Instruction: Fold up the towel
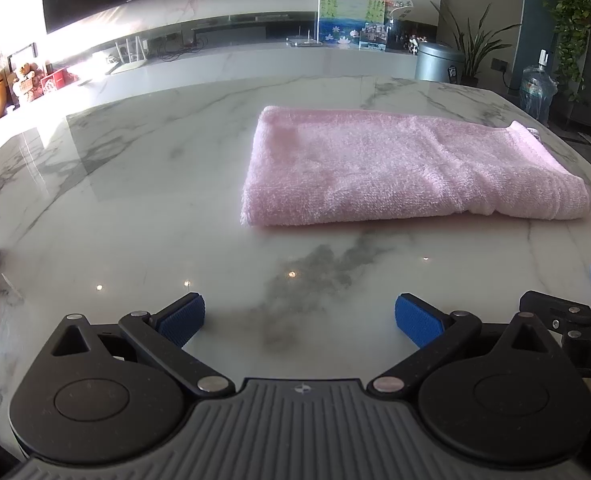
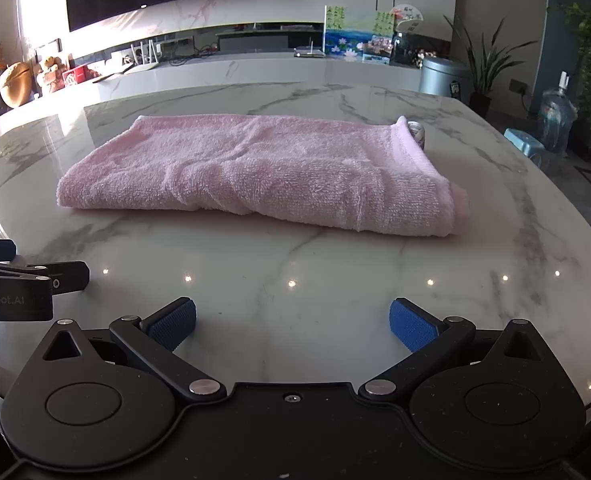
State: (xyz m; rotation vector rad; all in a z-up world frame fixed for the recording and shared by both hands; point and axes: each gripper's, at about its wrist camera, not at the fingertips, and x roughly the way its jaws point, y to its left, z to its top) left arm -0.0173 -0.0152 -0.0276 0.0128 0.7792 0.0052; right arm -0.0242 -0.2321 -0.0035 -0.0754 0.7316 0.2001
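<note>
The table (image 1: 135, 200) is big, white and shiny, with grey lines, and it fills most of both views. The towel (image 1: 395, 168) is pink and fluffy. It lies flat on the table, in the middle right of the left view and across the middle of the right view (image 2: 255, 176). It looks folded at least once, because the near edge is thick and round. The right end has loose layers that do not line up well.

The left gripper (image 1: 299, 320) sits at the bottom of its view, well back from the towel. Its jaws are wide apart and hold nothing. The right gripper (image 2: 291, 320) sits at the bottom of its view too, with jaws wide apart and nothing in them.

I think one more fold may come next. To do it well, each gripper should take one corner of the same short end, pinching all the layers together. Then lift both low and level, carry them across, and set edge on edge. A small tag (image 2: 417, 130) peeks out at the far right corner.
</note>
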